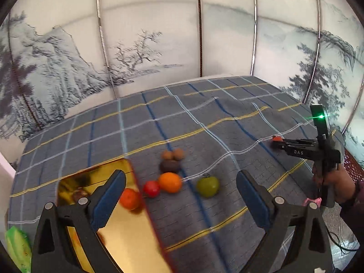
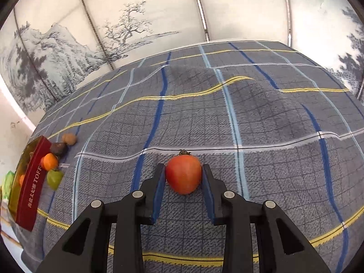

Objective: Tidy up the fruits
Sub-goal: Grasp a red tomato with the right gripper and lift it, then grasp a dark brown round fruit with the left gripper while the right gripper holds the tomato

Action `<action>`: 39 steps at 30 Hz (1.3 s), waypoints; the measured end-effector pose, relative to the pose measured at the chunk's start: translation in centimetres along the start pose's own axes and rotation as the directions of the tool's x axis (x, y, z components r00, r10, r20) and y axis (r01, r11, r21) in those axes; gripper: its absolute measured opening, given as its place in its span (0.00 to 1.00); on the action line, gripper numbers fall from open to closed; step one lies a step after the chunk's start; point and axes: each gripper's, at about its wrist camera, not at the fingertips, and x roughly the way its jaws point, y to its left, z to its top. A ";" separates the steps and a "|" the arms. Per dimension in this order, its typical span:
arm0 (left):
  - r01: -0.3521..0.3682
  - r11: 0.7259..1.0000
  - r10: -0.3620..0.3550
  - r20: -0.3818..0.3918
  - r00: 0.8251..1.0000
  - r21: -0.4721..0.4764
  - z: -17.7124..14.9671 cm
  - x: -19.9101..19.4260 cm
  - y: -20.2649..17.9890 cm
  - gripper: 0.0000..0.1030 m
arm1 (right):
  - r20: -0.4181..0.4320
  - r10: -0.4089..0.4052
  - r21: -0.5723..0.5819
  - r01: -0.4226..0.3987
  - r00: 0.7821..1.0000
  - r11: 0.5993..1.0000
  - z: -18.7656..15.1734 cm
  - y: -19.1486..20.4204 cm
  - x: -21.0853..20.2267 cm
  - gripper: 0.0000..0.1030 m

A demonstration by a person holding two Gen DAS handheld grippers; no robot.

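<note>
Fruits lie on a plaid cloth (image 1: 204, 122) beside a gold tin (image 1: 127, 234) with a red side. Seen from the left wrist, the loose cluster sits at the middle of the cloth: two walnuts (image 1: 173, 154) at 12 o'clock of the group, a dark fruit (image 1: 170, 166) just below them, an orange (image 1: 170, 182) touching a small red fruit (image 1: 151, 188) at its 9 o'clock, and a green fruit (image 1: 208, 186) near the orange at its 3 o'clock. A mandarin (image 1: 129, 199) rests inside the tin, close to its right wall.

The left gripper (image 1: 179, 202) hangs above tin and cluster with its jaws spread wide and nothing between them.

The right gripper (image 2: 183, 178) is clamped on a red tomato (image 2: 183, 177), its blue pads pressing both sides, stalk end pointing away from the camera. From the left wrist view this tomato shows at 3 o'clock, well apart from the cluster, with a hand (image 1: 336, 182) on the tool's grip.

A painted screen (image 1: 145, 45) stands behind the cloth.
</note>
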 end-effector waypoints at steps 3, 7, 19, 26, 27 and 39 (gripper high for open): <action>-0.020 1.000 0.020 -0.041 0.999 -0.002 1.2 2.4 -0.2 0.92 | -0.005 0.011 -0.016 -0.011 1.000 1.000 0.0 0.3 0.1 0.32; -0.052 0.998 0.055 -0.151 0.987 0.025 3.2 6.5 0.3 0.79 | -0.007 0.038 -0.007 -0.038 0.999 0.999 0.0 0.2 0.1 0.32; -0.065 0.990 0.107 -0.370 0.923 0.124 3.4 15.8 1.2 0.68 | 0.006 0.105 0.041 -0.106 0.994 0.994 -0.2 -0.6 -0.1 0.32; -0.048 0.996 0.080 -0.458 0.885 0.081 2.2 18.1 1.8 0.37 | 0.004 0.119 0.047 -0.119 0.993 0.992 -0.2 -0.7 -0.1 0.32; -0.053 0.996 0.079 -0.455 0.887 0.071 2.2 18.1 1.9 0.38 | 0.003 0.118 0.049 -0.118 0.993 0.992 -0.2 -0.8 -0.1 0.32; -0.037 0.996 0.014 -0.258 0.966 -0.083 4.2 9.3 0.5 0.37 | -0.007 0.106 0.048 -0.106 0.994 0.993 -0.1 -0.7 0.1 0.32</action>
